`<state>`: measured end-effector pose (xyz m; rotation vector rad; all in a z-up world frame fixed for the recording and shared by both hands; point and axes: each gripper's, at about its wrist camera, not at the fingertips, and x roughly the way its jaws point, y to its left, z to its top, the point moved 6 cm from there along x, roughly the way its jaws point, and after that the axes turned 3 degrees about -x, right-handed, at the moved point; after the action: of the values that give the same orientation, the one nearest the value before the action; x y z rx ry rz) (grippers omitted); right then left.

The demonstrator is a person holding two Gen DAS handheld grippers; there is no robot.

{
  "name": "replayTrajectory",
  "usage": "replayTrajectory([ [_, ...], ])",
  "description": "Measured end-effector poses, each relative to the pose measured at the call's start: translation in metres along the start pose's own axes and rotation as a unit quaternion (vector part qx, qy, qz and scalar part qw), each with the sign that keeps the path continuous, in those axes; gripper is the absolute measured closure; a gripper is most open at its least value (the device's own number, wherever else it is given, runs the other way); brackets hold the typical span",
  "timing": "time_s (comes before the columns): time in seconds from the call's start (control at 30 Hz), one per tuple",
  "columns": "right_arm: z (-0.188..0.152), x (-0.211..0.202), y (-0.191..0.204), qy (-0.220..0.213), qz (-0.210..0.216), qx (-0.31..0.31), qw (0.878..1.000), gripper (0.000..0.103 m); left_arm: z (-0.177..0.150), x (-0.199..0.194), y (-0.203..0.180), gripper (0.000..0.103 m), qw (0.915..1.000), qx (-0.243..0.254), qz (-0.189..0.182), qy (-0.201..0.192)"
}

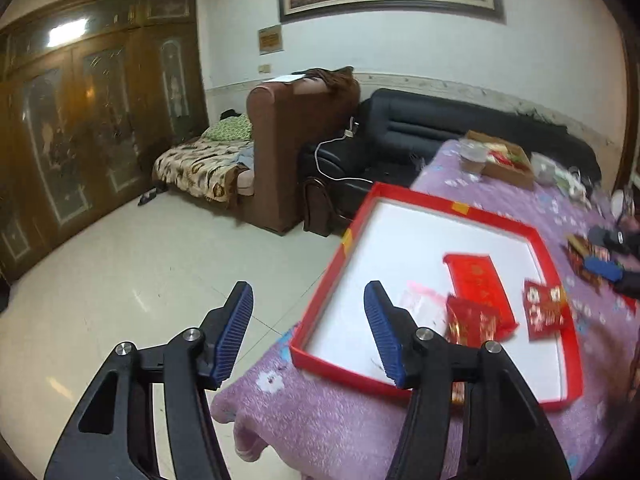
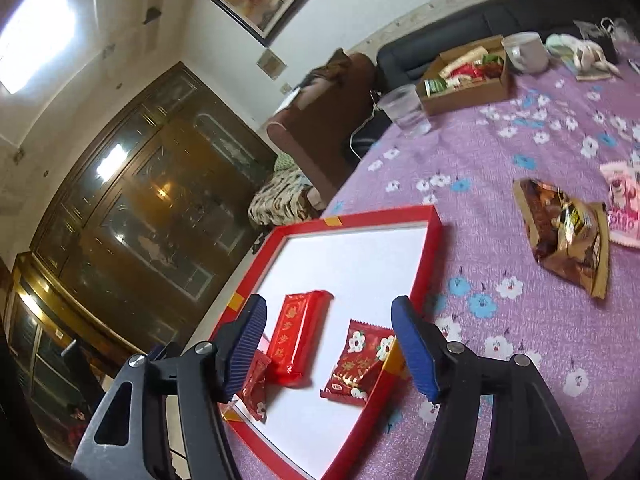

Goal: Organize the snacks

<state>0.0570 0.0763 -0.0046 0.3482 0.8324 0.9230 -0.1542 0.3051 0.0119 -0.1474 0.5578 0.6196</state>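
Note:
A shallow red box (image 1: 452, 205) with a white floor lies on the purple flowered tablecloth (image 1: 320, 412). Inside it are a long red packet (image 1: 478, 284), a small red packet (image 1: 470, 320) and a red flowered packet (image 1: 546, 310). My left gripper (image 1: 308, 292) is open and empty, hanging over the box's left rim and the table's edge. In the right wrist view the same box (image 2: 436, 248) holds the long packet (image 2: 298, 340), the small packet (image 2: 256, 388) and the flowered packet (image 2: 360, 364), which leans against the rim. My right gripper (image 2: 330, 308) hovers open above them, touching none.
A brown snack bag (image 2: 568, 232) and a pink packet (image 2: 622, 208) lie on the cloth to the right of the box. Further back stand a clear cup (image 2: 404, 110), a cardboard box of snacks (image 2: 464, 80) and a white mug (image 2: 524, 52). A black sofa (image 1: 420, 128) borders the table.

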Motion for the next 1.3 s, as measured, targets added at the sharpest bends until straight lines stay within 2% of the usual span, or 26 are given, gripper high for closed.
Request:
replayTrajectory([
  [0.1,0.0,0.001,-0.005,0.0,-0.003,0.004,1.0,0.033,-0.006,-0.001,-0.01,0.044,0.9999,0.016,-0.001,0.004],
  [0.23,-0.003,0.001,-0.006,0.006,-0.004,0.008,1.0,0.03,-0.008,-0.008,-0.028,0.028,0.9994,0.016,-0.029,0.004],
  [0.47,-0.004,-0.002,-0.012,0.006,0.001,0.034,0.999,0.028,-0.009,-0.019,-0.086,0.027,0.9963,0.067,-0.054,-0.003],
  [0.53,-0.004,-0.003,-0.012,0.006,0.004,0.039,0.999,0.028,-0.007,-0.018,-0.097,0.021,0.996,0.075,-0.049,0.002],
  [0.9,-0.006,0.001,-0.011,0.017,0.005,0.042,0.999,0.027,-0.006,-0.014,-0.113,0.02,0.9976,0.051,-0.039,0.028],
  [1.3,-0.009,0.003,-0.008,0.025,-0.001,0.037,0.999,0.027,-0.015,-0.014,-0.121,0.02,0.9965,0.059,-0.045,0.039],
])
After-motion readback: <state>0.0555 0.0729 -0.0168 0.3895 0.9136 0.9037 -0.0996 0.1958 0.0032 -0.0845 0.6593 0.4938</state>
